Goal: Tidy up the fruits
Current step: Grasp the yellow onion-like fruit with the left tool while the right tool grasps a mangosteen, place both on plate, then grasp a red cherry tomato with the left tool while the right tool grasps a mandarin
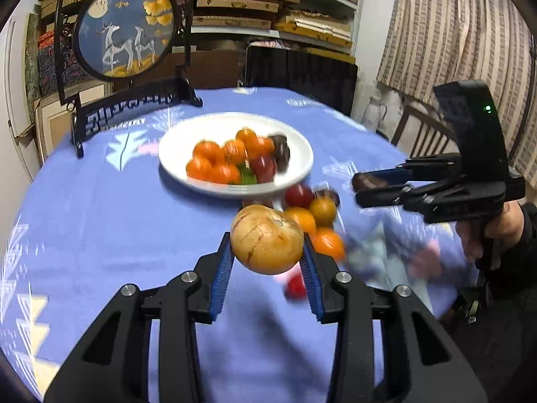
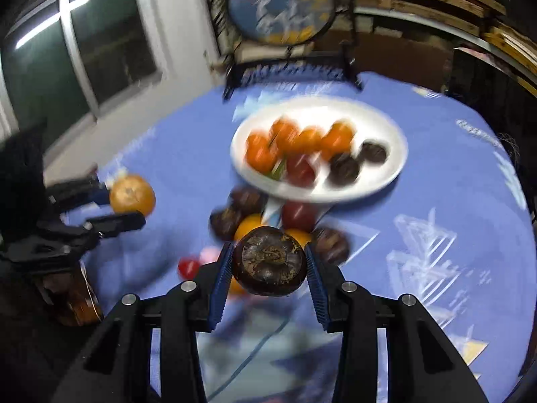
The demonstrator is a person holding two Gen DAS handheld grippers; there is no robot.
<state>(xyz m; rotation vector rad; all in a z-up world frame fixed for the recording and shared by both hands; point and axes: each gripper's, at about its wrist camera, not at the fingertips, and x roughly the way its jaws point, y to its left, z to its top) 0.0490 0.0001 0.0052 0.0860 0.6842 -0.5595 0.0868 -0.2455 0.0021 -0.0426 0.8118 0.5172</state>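
Observation:
My left gripper [image 1: 267,252] is shut on a tan round fruit [image 1: 266,239] with brown streaks, held above the blue tablecloth; it also shows in the right wrist view [image 2: 132,194]. My right gripper [image 2: 269,262] is shut on a dark brown mangosteen [image 2: 270,262]; it appears at the right of the left wrist view [image 1: 360,188]. A white plate [image 1: 188,137] [image 2: 386,124] holds several orange fruits, a red one and dark mangosteens. A loose pile of fruits [image 1: 312,215] [image 2: 268,215] lies on the cloth just in front of the plate.
A round painted screen on a black stand [image 1: 126,30] stands behind the plate. A small red fruit [image 2: 188,267] lies near the pile. Shelves with boxes [image 1: 268,6] are behind the table, a wooden chair [image 1: 423,131] at the right.

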